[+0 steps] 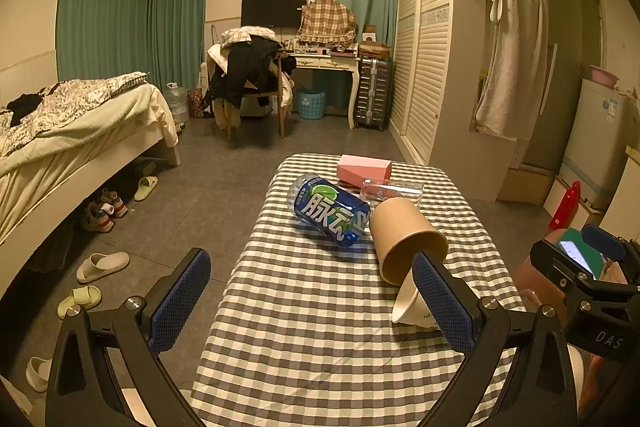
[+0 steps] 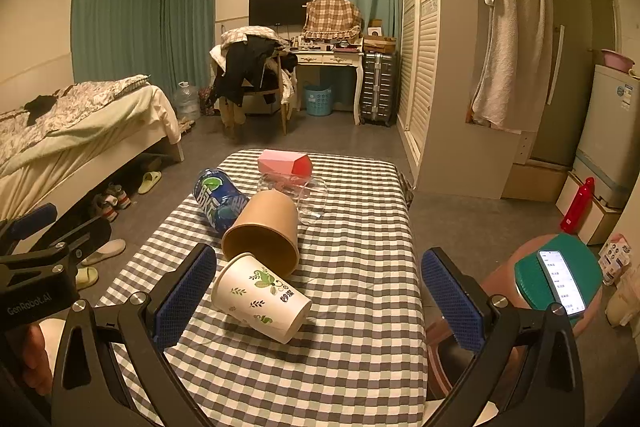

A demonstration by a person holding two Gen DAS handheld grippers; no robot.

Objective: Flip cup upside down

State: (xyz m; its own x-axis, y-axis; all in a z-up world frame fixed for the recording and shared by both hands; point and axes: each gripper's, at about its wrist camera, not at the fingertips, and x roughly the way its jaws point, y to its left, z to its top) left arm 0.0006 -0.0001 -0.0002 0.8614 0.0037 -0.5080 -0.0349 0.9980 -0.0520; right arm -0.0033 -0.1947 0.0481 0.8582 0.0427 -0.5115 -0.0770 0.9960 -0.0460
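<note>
White paper cup [image 2: 262, 297], printed with green leaves, lies on its side on the checked tablecloth [image 2: 360, 267] just ahead of the right gripper [image 2: 316, 297], nearer its left finger; its rim touches a tipped brown cup [image 2: 266, 227]. Both the right and left gripper [image 1: 312, 301] gape empty; "GenRobot.AI" marks the left.

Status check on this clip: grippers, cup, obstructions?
Both hand-held grippers open, empty. White cup on its side, untouched. Brown cup touching it.

I see a checked table [image 2: 360, 267] carrying a white cup [image 2: 260, 297] and brown cup [image 2: 266, 231] on their sides, touching, a blue bottle [image 2: 216, 201], a glass [image 2: 304, 193] and a pink box [image 2: 284, 163].
</note>
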